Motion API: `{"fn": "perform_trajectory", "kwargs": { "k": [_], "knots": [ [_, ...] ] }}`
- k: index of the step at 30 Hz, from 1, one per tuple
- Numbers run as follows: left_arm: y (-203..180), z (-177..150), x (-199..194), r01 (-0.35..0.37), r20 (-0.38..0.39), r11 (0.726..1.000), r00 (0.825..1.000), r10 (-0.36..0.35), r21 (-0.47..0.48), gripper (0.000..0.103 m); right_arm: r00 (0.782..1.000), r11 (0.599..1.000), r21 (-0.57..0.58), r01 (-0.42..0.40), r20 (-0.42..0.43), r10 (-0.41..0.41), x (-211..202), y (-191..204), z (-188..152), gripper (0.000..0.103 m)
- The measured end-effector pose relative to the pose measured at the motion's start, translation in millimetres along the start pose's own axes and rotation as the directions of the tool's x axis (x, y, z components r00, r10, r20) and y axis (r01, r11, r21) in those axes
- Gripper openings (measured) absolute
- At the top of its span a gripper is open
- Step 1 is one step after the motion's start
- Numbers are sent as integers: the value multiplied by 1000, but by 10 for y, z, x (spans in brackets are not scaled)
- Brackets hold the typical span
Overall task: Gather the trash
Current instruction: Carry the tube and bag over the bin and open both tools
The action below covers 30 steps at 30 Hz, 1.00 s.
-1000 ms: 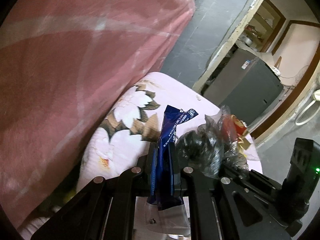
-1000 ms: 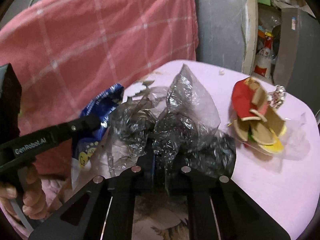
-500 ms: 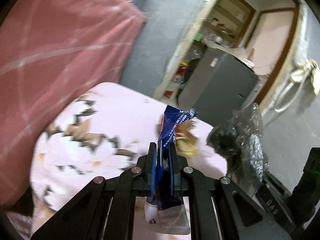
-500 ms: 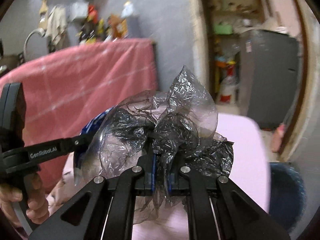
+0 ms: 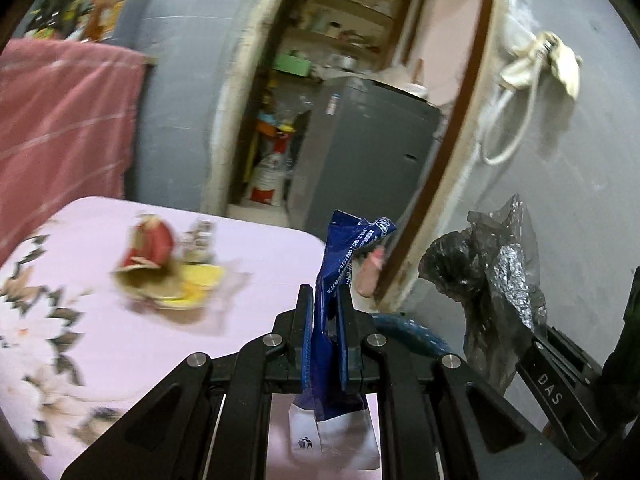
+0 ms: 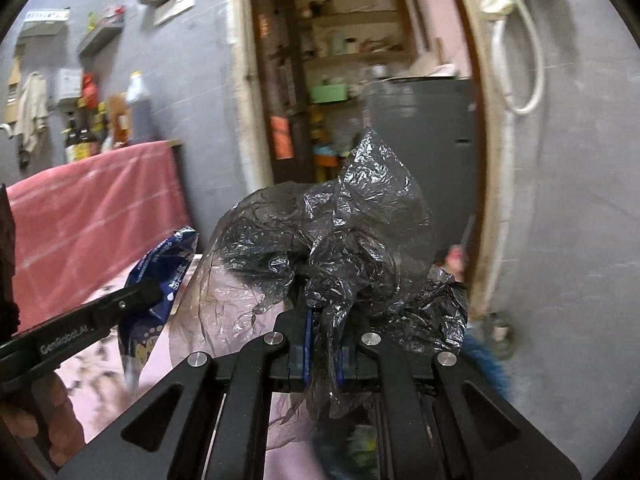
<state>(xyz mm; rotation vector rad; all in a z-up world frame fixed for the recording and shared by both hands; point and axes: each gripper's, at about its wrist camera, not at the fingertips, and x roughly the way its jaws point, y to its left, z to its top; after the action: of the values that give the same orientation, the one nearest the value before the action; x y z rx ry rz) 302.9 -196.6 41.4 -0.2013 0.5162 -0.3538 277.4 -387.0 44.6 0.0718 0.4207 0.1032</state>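
At the lower centre of the left wrist view, the left gripper pinches a blue wrapper that stands up between its jaws. The right gripper, lower centre of its own view, pinches a crumpled clear bag. More trash, red and yellow, lies blurred on the pink floral surface at the left. A grey fridge stands beyond the doorway.

Right hand-held gripper clamping crumpled plastic bag, blue wrapper at left
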Motion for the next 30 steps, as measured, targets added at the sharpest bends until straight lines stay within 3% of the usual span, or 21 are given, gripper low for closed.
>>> {"fn": "perform_trajectory", "kwargs": {
  "k": [6, 14, 26, 29, 30],
  "knots": [
    [-430, -118, 403, 53, -33, 996, 998, -50, 69, 8, 996, 994, 61, 89, -33, -87, 88, -507, -132, 6],
    [-755, -277, 899, 92, -150, 994, 985, -83, 59, 8, 987, 981, 152, 124, -124, -106, 226, -998, -316, 7],
    [-767, -433, 1251, 82, -271, 996, 960, -71, 29, 9, 974, 971, 207, 122, -211, -78, 430, -1223, -409, 9],
    [-739, -451, 1258, 76, -288, 997, 955, -66, 24, 14, 972, 970, 213, 118, -227, -68, 489, -1229, -392, 14],
    [-719, -447, 1251, 74, -289, 997, 955, -66, 17, 21, 971, 970, 215, 117, -229, -67, 492, -1236, -396, 21]
  ]
}}
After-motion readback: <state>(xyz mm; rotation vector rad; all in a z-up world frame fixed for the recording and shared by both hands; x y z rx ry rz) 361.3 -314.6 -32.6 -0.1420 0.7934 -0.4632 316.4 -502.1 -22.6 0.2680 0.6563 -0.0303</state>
